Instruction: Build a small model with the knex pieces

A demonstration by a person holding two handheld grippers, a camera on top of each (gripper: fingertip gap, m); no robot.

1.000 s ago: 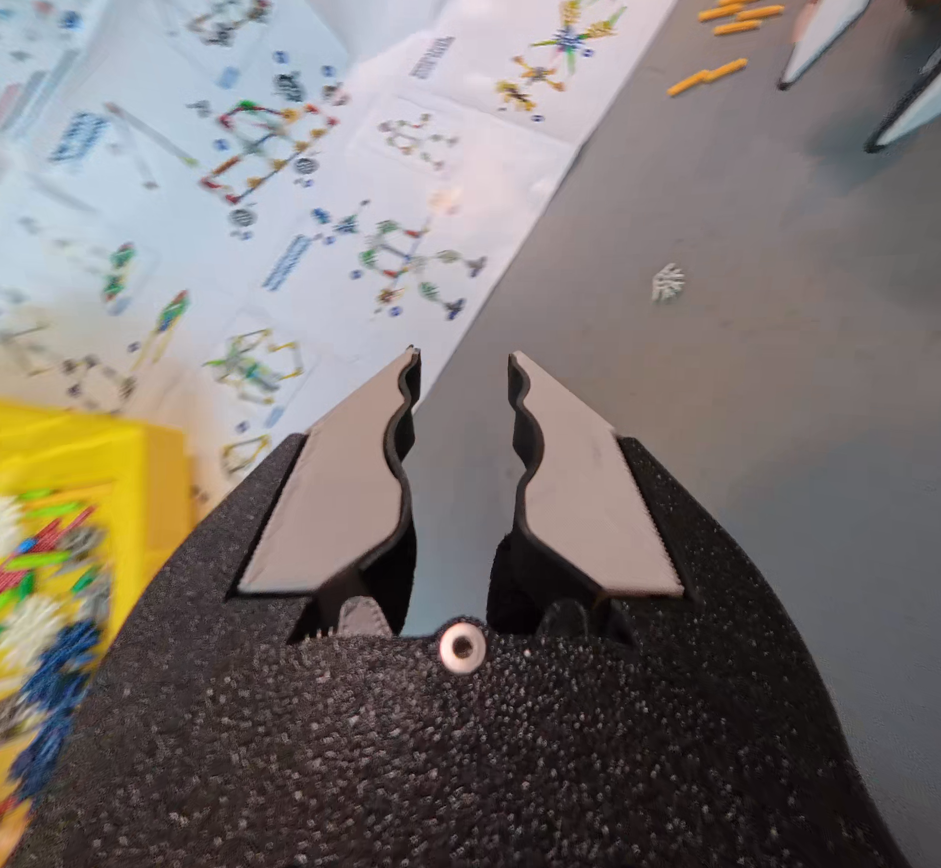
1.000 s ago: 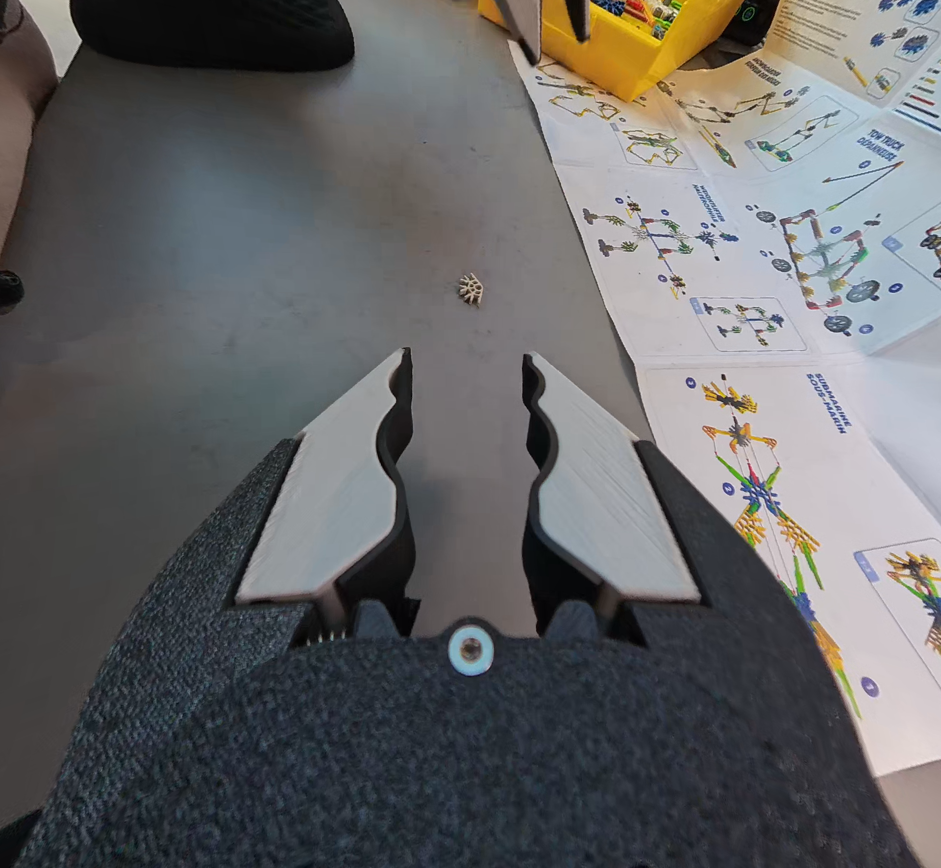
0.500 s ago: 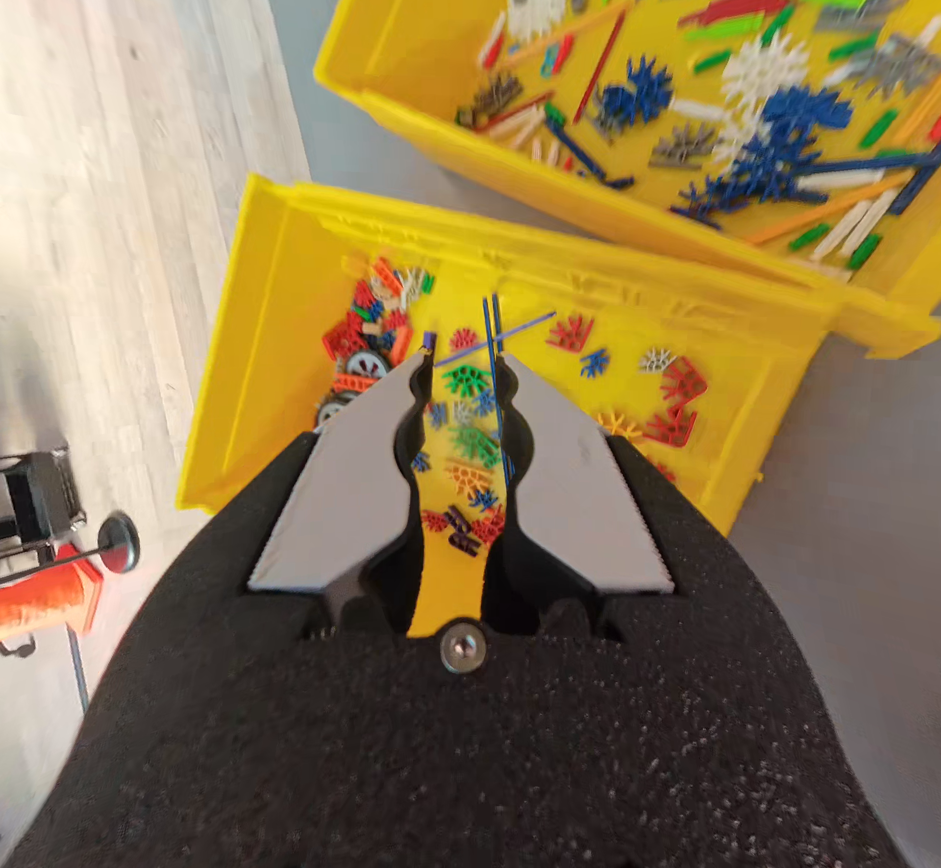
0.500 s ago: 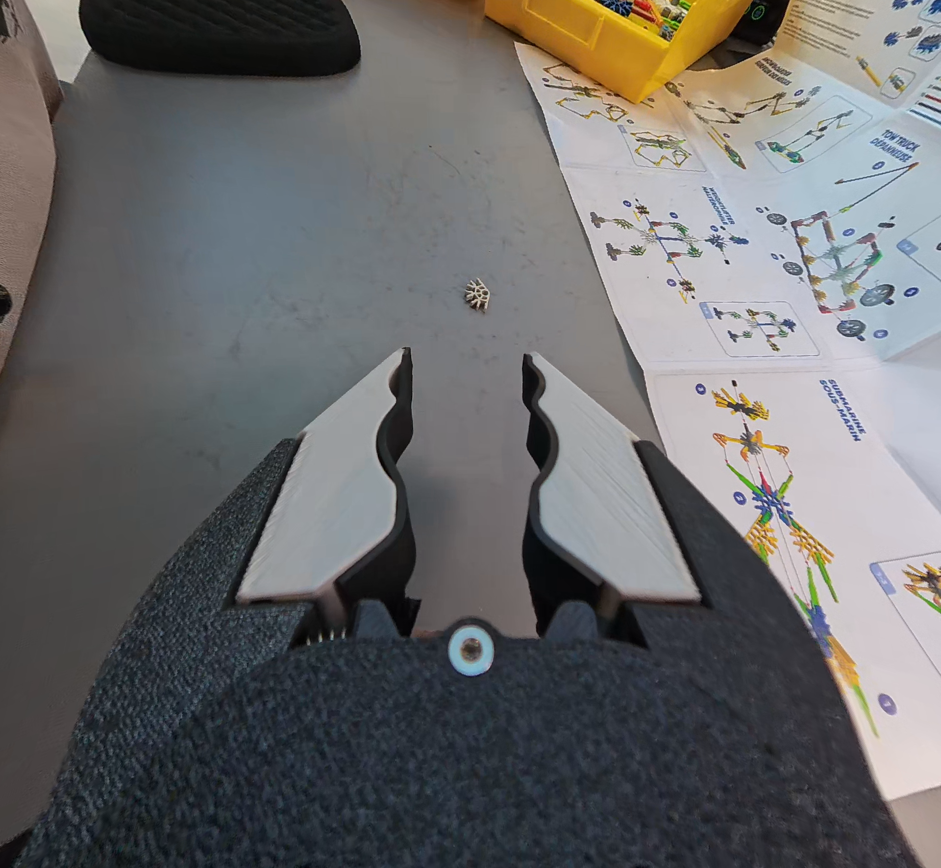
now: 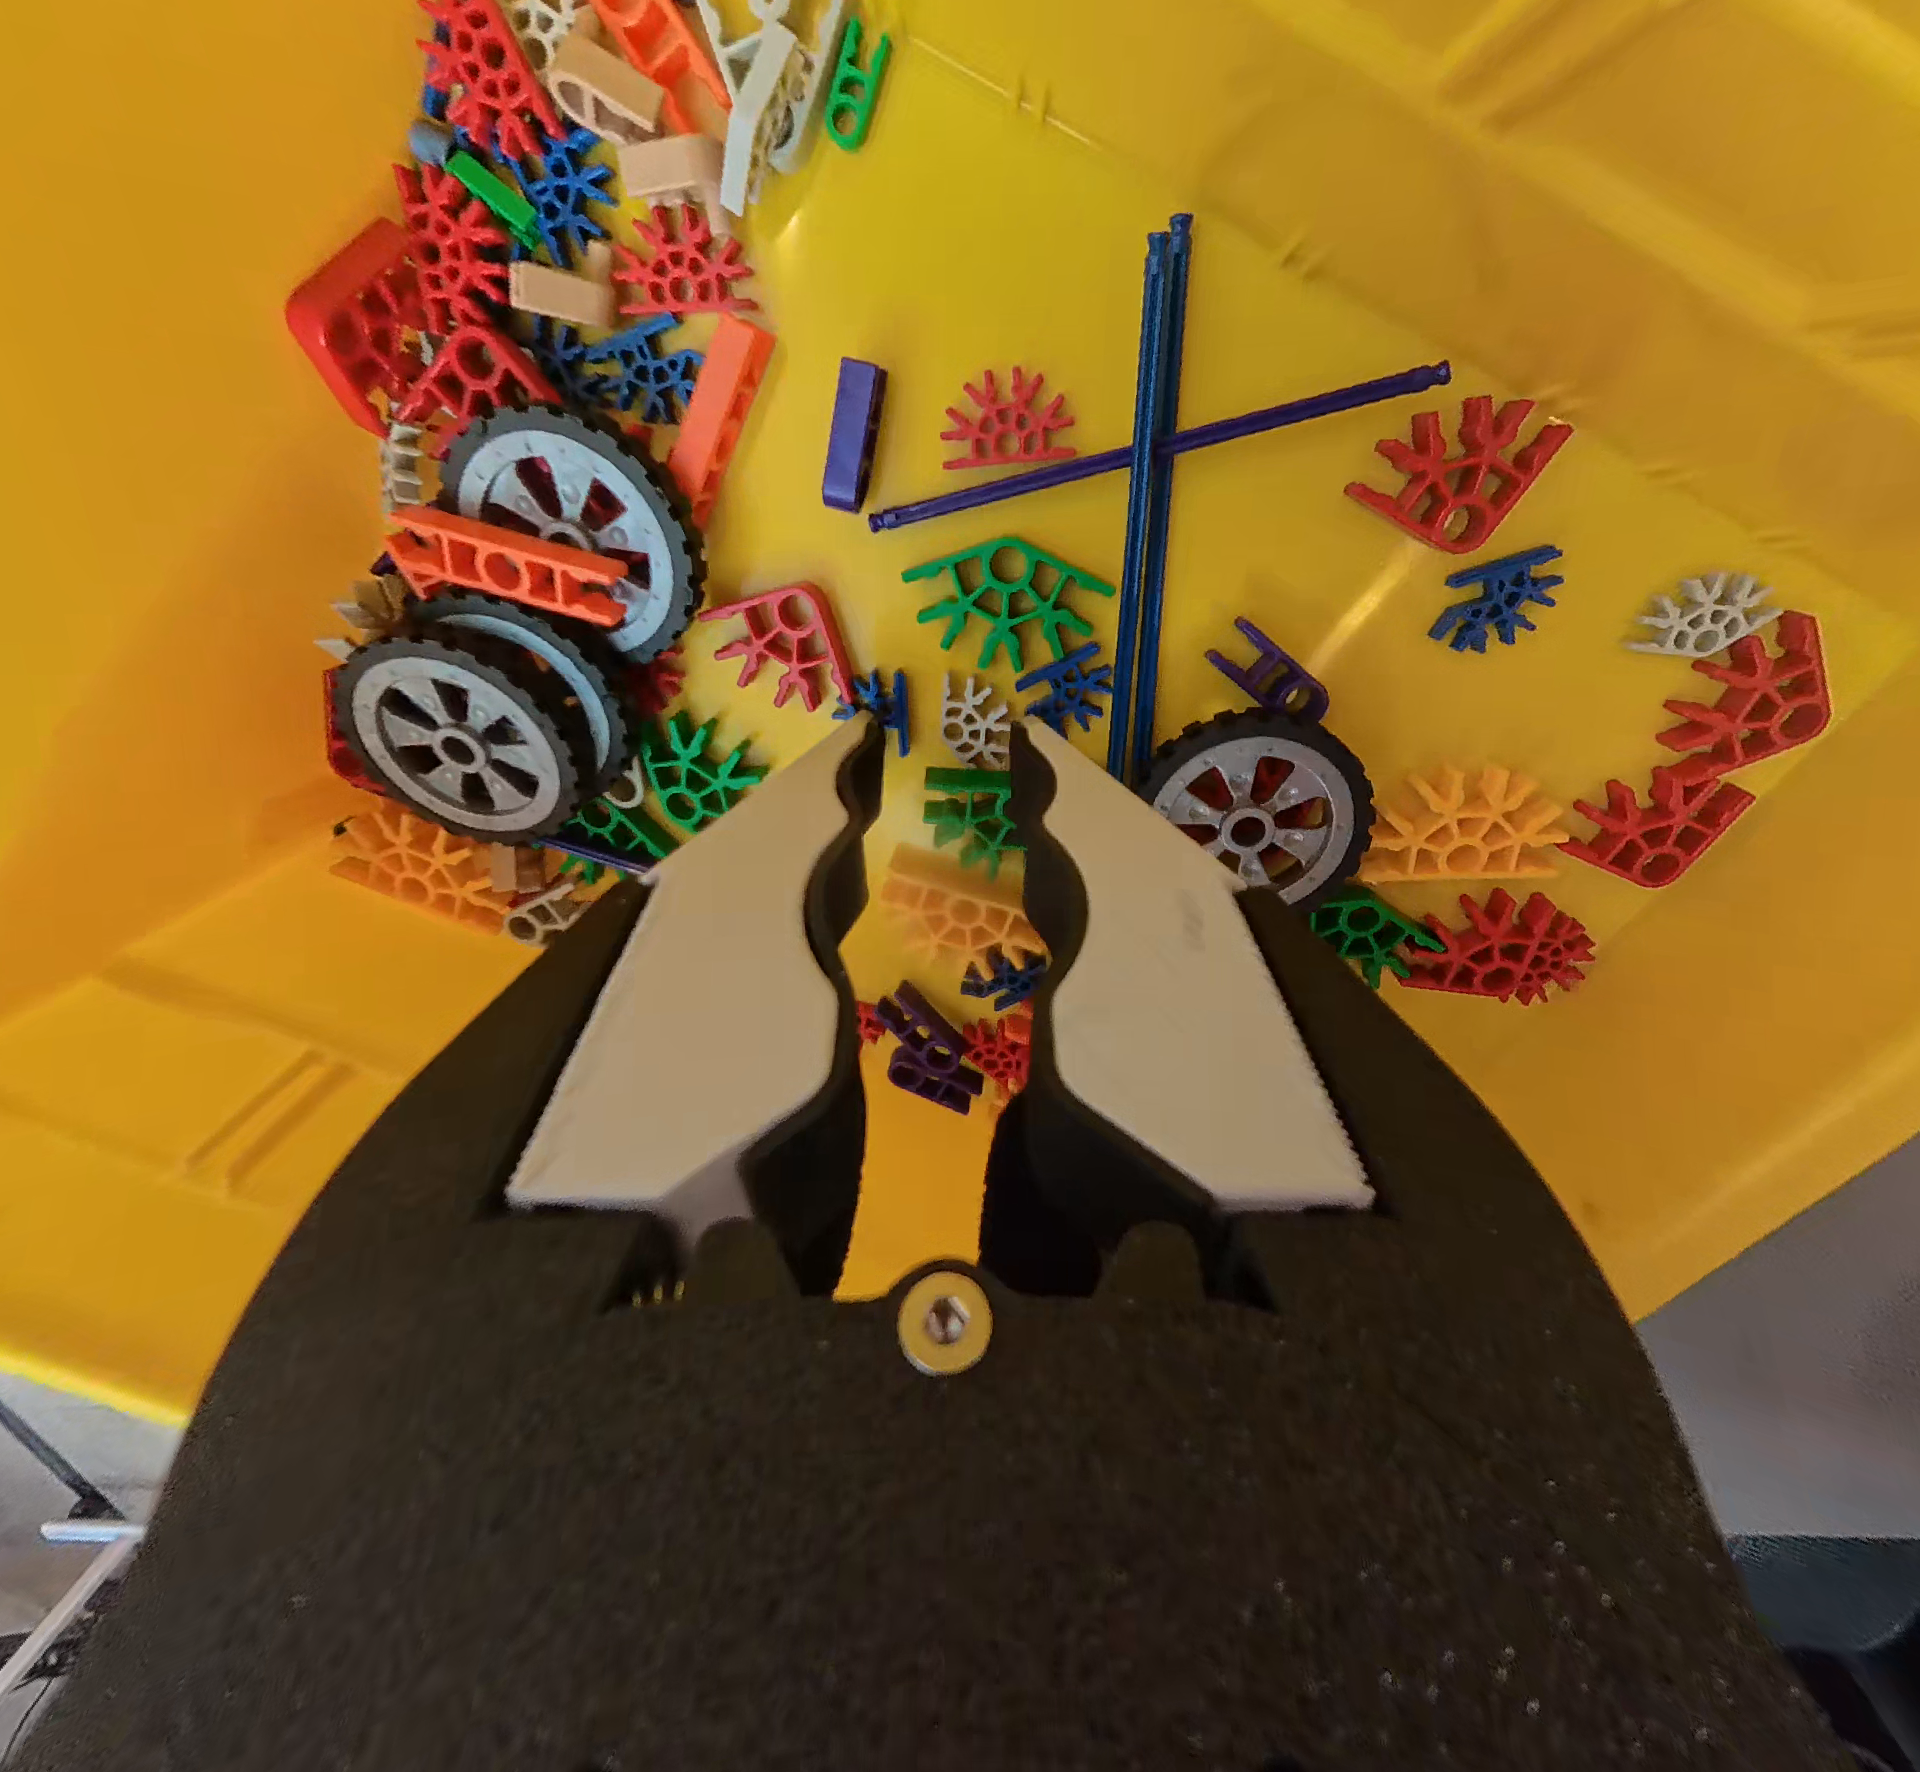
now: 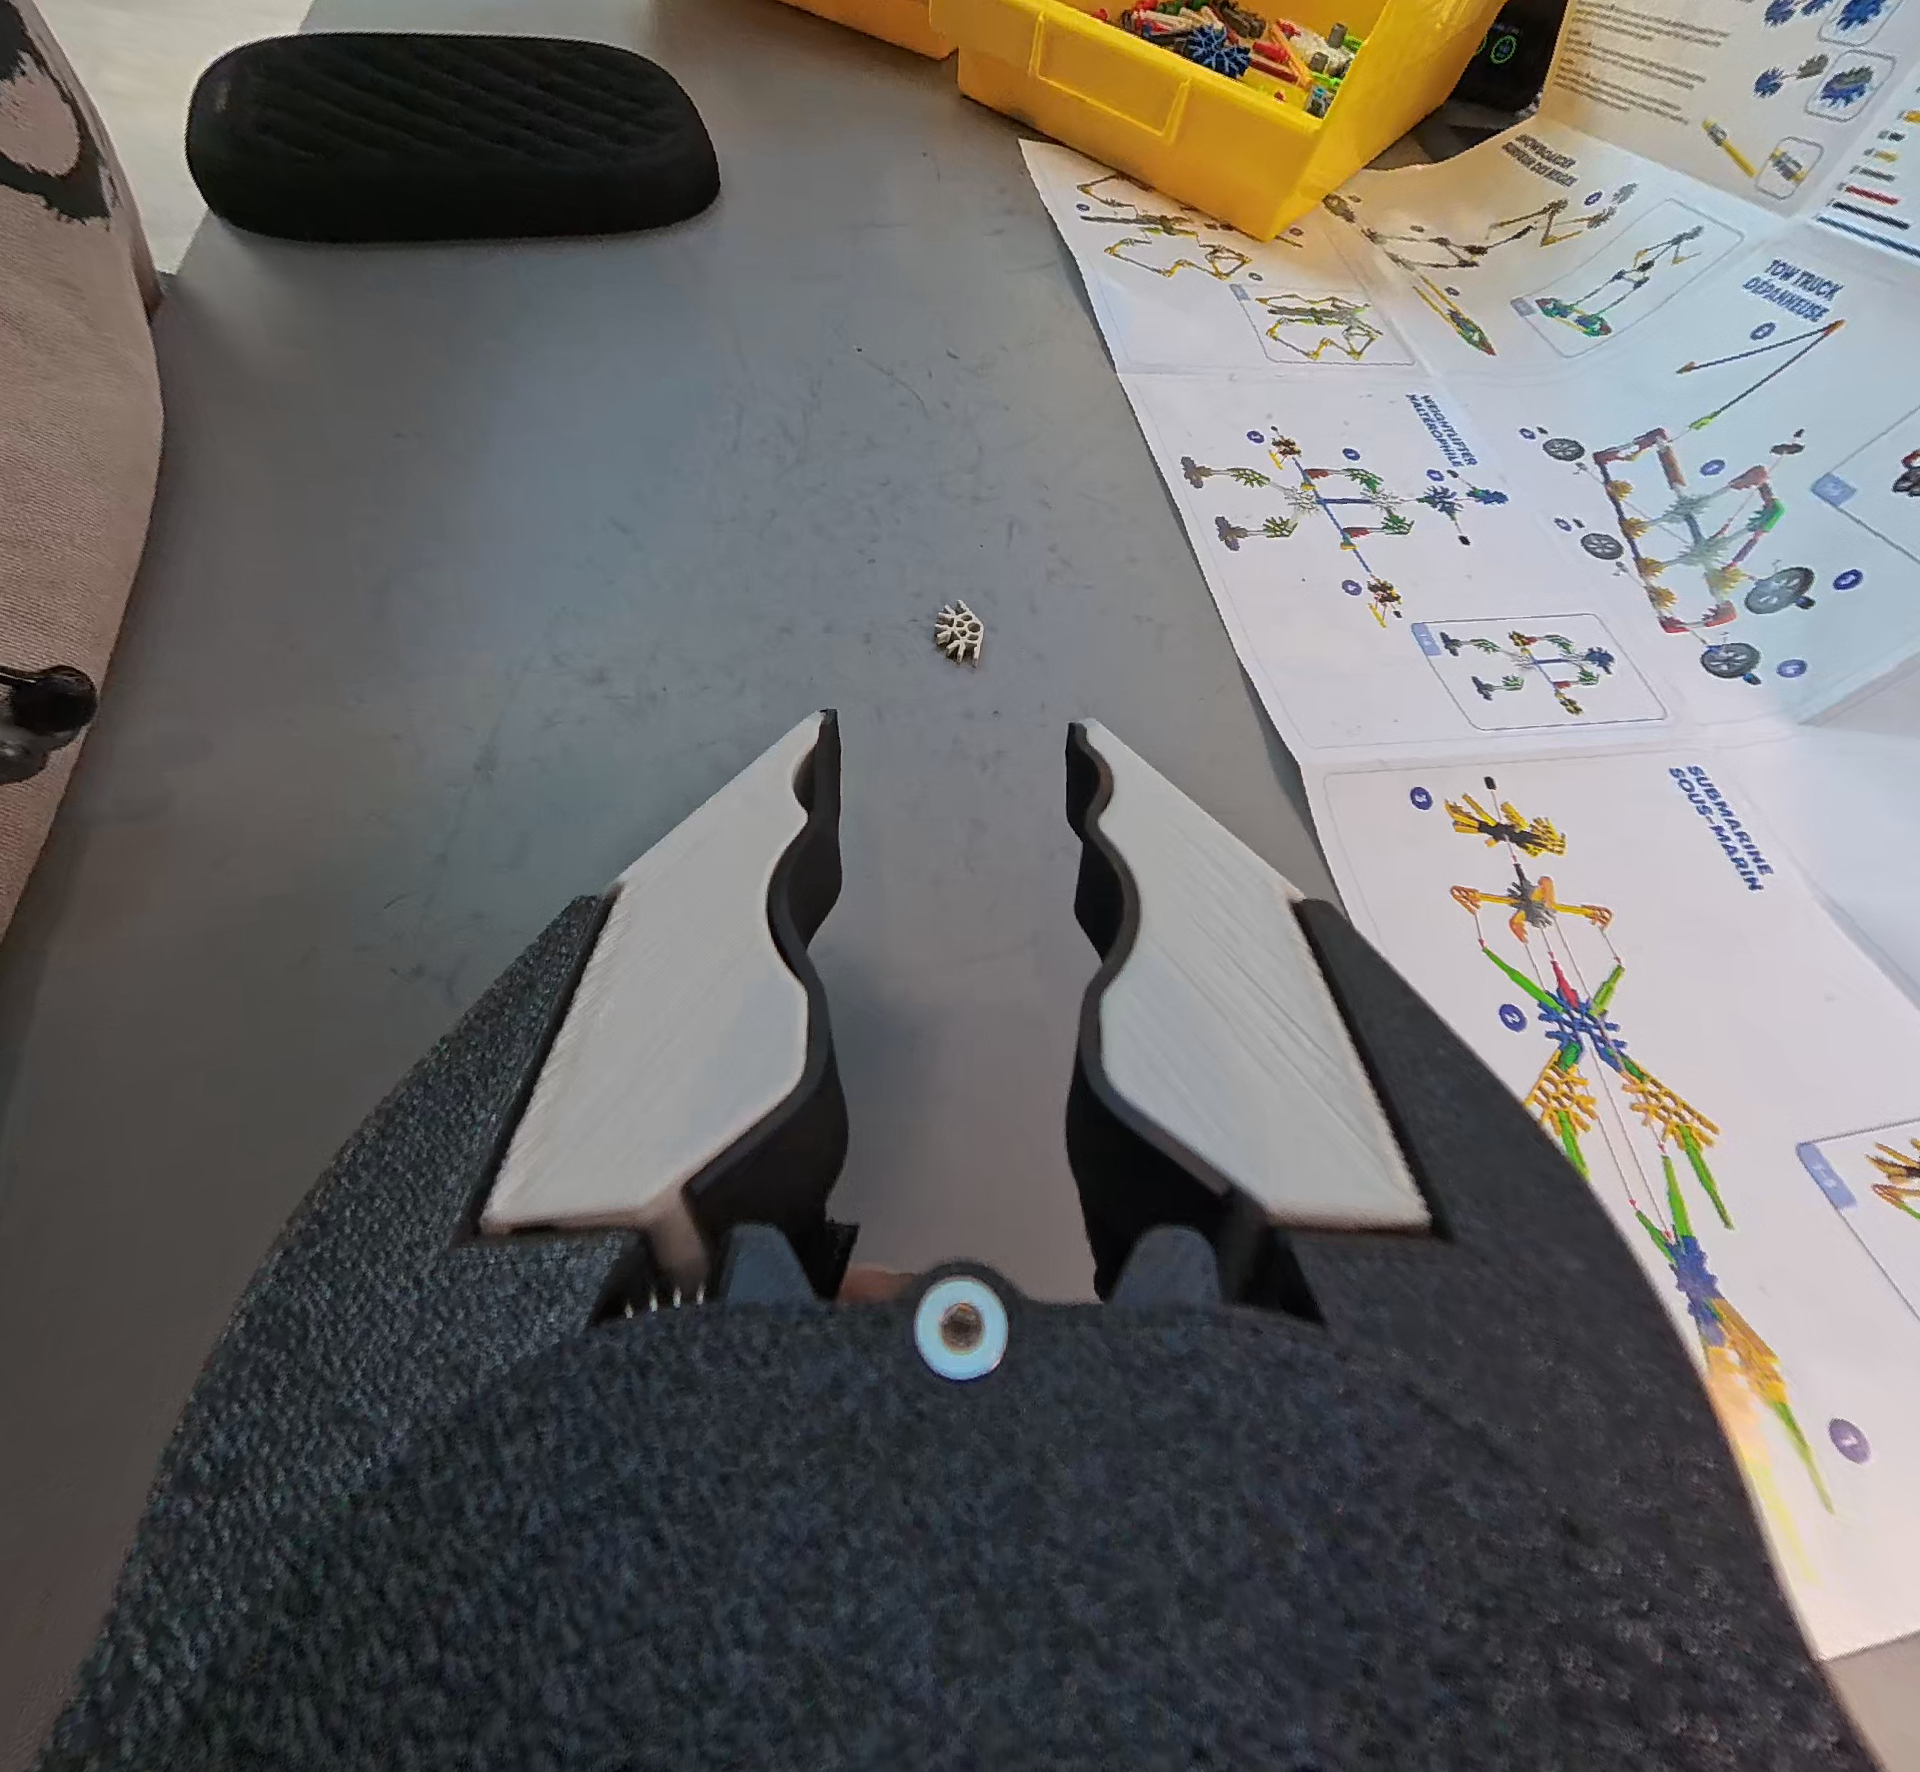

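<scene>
Left gripper (image 5: 943, 735) is down inside the yellow parts bin (image 5: 1351, 112), fingers parted with a narrow gap and nothing between them. Just past the tips lies a small grey snowflake connector (image 5: 975, 720), with a green connector (image 5: 971, 813) and an orange-yellow connector (image 5: 961, 907) showing through the gap; whether the fingertips touch any piece cannot be told. Just right of the grey connector, two dark blue rods (image 5: 1148, 496) run away from the tips, crossed by a purple rod (image 5: 1153, 449). A spoked wheel (image 5: 1252, 823) sits just beside the right finger; two more wheels (image 5: 499, 673) are stacked in the heap to the left of the grey connector.

Right gripper (image 6: 951, 720) hangs over the grey table (image 6: 571, 527), fingers spread wide, gripping nothing. A lone pale fan-shaped connector (image 6: 959, 633) lies on the table just ahead of the tips, apart from them. Right of that connector spreads the instruction sheet (image 6: 1558, 579); beyond it stand two yellow bins (image 6: 1174, 70), and far left of it a black padded rest (image 6: 447, 138).
</scene>
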